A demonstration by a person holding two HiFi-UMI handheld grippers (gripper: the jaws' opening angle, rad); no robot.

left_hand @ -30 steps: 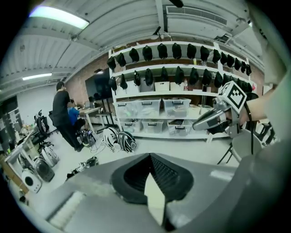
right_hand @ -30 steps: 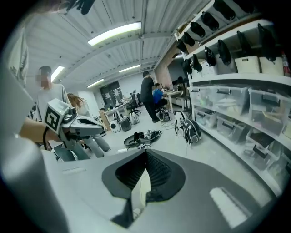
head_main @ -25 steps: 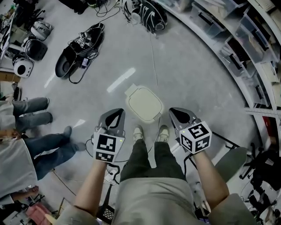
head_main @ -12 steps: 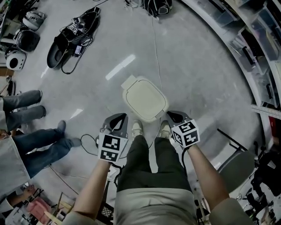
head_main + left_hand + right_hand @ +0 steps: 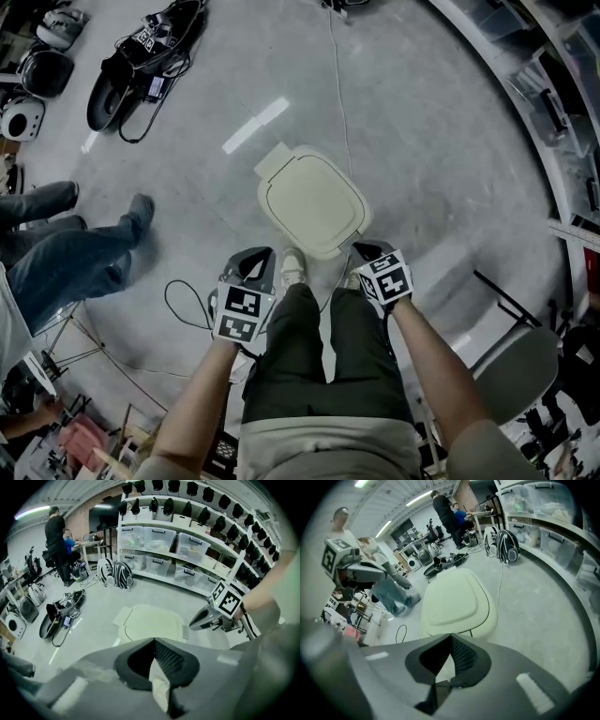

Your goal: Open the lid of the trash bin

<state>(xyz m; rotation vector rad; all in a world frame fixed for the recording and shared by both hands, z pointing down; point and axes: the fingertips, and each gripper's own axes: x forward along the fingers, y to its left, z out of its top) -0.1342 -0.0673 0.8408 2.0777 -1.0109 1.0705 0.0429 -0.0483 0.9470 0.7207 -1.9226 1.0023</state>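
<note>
The trash bin, with its cream rounded lid (image 5: 312,199) down, stands on the grey floor just ahead of my feet. My left gripper (image 5: 266,252) hovers at the lid's near left edge, jaws shut and empty. My right gripper (image 5: 358,247) is at the near right corner, also shut on nothing. In the left gripper view the lid (image 5: 151,622) lies beyond the closed left gripper (image 5: 153,640), with the right gripper (image 5: 193,624) reaching in from the right. The right gripper view shows the lid (image 5: 456,603) close ahead of the right gripper (image 5: 451,635) and the left gripper (image 5: 383,575) at the left.
A bystander's legs (image 5: 66,253) stand to the left. A black cable (image 5: 187,305) loops on the floor near my left arm. Black bags (image 5: 141,52) lie at the far left. A chair (image 5: 516,370) stands on my right, and shelves with bins (image 5: 159,541) line the wall.
The bin has come closer and now sits right between the grippers. Both grippers have drawn in to the lid's near edge. The bystander's foot has stepped toward the bin.
</note>
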